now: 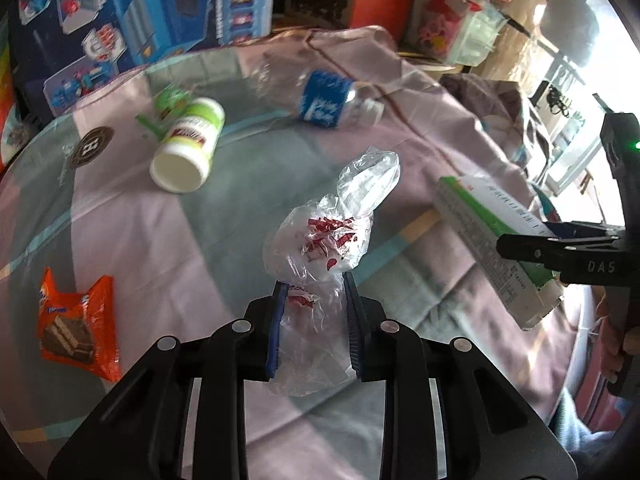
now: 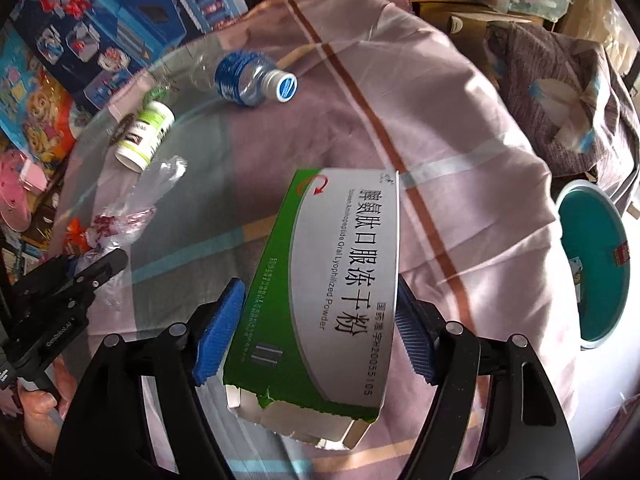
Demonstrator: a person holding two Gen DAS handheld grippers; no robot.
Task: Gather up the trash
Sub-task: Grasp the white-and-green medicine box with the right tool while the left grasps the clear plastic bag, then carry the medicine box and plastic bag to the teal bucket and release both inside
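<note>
My left gripper (image 1: 314,286) is shut on a crumpled clear plastic bag (image 1: 320,240) with red print, held above the glass table. My right gripper (image 2: 320,292) is shut on a green-and-white medicine box (image 2: 332,280), also held above the table; the box shows in the left wrist view (image 1: 492,240) at the right. On the table lie a white-and-green pill bottle (image 1: 188,144), a crushed clear water bottle (image 1: 324,98) with a blue label, and an orange snack wrapper (image 1: 80,324). A teal bin (image 2: 592,264) stands on the floor at the right.
The round glass table (image 1: 120,208) covers a pink striped cloth (image 2: 440,128). Blue toy boxes (image 1: 152,12) stand behind the table. A dark round coaster (image 1: 91,147) lies near the pill bottle. Clutter and a cushion (image 2: 560,100) fill the back right.
</note>
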